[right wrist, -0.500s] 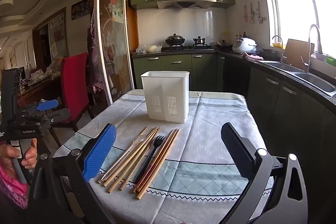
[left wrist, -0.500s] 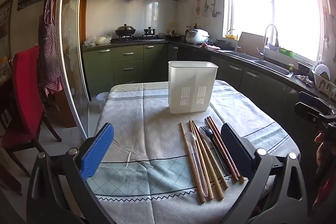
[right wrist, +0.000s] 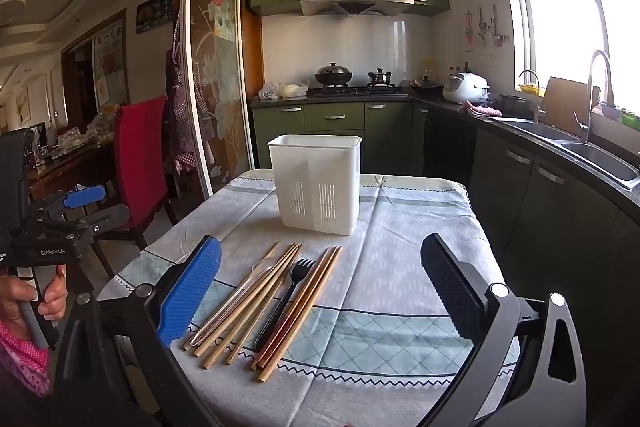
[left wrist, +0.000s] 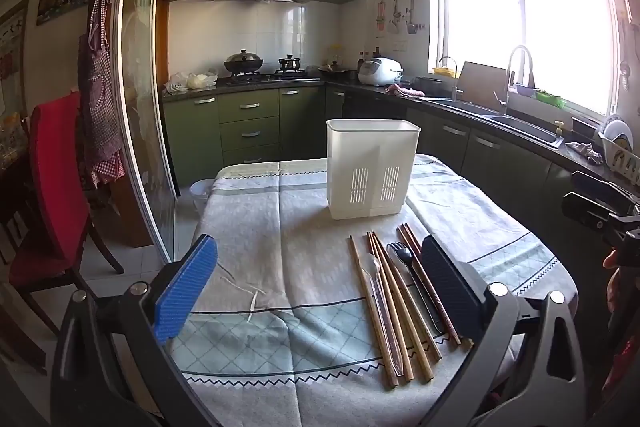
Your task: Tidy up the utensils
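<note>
1. The left gripper (left wrist: 318,281) hangs above the near part of the table (left wrist: 260,227), its two fingers spread wide with nothing between them.
2. The right gripper (right wrist: 320,283) is likewise spread wide and empty, above the near edge of the table.
3. A white utensil holder (left wrist: 372,169) with slotted walls stands upright towards the far end of the tablecloth (left wrist: 280,339).
4. Just near of the holder, a row of wooden chopsticks (right wrist: 256,303) lies flat on the cloth, the sticks roughly side by side and running from near to far.
5. A black plastic fork (right wrist: 286,297) lies among them, tines towards the holder.
6. A clear plastic spoon (left wrist: 378,291) lies on the left part of the row.
7. In the right wrist view, a hand (right wrist: 28,297) at the left edge grips the handle of the left tool.
</note>
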Demonstrator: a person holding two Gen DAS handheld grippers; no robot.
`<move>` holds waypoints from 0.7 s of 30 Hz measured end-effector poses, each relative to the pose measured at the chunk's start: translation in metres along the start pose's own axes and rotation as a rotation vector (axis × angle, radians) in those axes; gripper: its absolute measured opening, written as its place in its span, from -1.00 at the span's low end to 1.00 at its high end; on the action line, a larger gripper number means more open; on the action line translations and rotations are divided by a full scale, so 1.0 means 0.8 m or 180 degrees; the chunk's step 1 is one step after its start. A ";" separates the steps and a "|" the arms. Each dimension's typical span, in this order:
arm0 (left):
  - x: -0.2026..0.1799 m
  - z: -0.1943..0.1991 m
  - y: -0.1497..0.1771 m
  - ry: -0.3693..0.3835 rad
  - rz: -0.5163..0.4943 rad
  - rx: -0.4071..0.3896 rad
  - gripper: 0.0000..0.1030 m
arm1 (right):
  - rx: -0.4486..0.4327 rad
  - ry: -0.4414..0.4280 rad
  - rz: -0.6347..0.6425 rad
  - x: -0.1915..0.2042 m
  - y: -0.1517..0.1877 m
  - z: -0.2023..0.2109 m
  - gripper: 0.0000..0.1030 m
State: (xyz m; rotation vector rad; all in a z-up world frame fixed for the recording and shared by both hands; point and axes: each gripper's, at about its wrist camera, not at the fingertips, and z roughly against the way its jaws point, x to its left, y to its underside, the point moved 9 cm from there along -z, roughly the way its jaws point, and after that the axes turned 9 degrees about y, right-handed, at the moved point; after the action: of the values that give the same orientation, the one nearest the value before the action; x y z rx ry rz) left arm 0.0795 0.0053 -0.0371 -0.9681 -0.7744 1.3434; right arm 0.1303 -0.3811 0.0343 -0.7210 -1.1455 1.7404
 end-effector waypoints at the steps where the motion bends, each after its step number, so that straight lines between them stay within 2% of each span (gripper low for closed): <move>1: 0.000 0.001 -0.001 -0.0004 -0.0006 -0.0006 0.89 | 0.0002 0.0004 0.0001 0.000 0.000 0.000 0.91; 21: -0.006 0.005 -0.005 0.0022 -0.0021 -0.0042 0.89 | 0.0034 -0.0016 -0.0024 0.001 0.002 -0.004 0.92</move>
State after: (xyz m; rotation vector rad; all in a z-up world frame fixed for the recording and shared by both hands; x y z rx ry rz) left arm 0.0773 0.0010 -0.0318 -0.9795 -0.7813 1.3300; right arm 0.1317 -0.3791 0.0315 -0.7054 -1.1400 1.7417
